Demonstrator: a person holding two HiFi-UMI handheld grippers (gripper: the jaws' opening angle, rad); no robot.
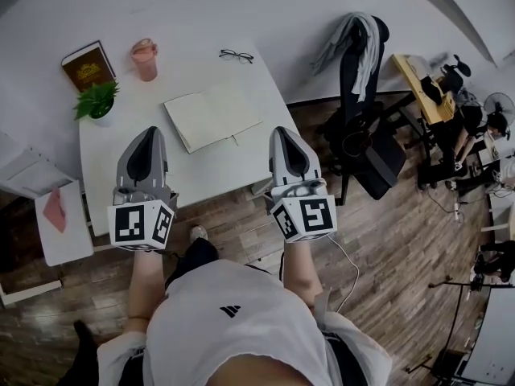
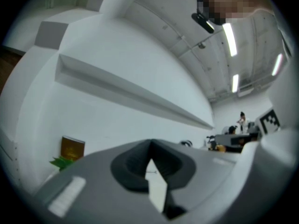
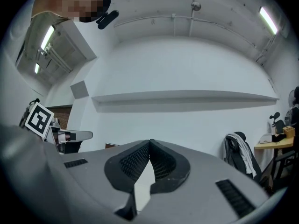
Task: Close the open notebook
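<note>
The open notebook (image 1: 213, 116) lies flat on the white table (image 1: 121, 185), its pale pages facing up, between and just beyond my two grippers. In the head view my left gripper (image 1: 150, 132) hovers over the table to the notebook's lower left, and my right gripper (image 1: 283, 130) hangs at the table's right edge, to the notebook's lower right. Neither touches it. Both point about level toward the white wall. In the left gripper view the left gripper's (image 2: 150, 143) jaws meet with nothing held. The right gripper's (image 3: 150, 141) jaws meet likewise in its own view. Both gripper views hide the notebook.
At the table's far side stand a brown book (image 1: 88, 65), a pink cup (image 1: 145, 59), glasses (image 1: 236, 55) and a small green plant (image 1: 98, 101). A dark chair draped with clothes (image 1: 362, 71) stands to the right. A small white side table (image 1: 60, 223) sits at the left.
</note>
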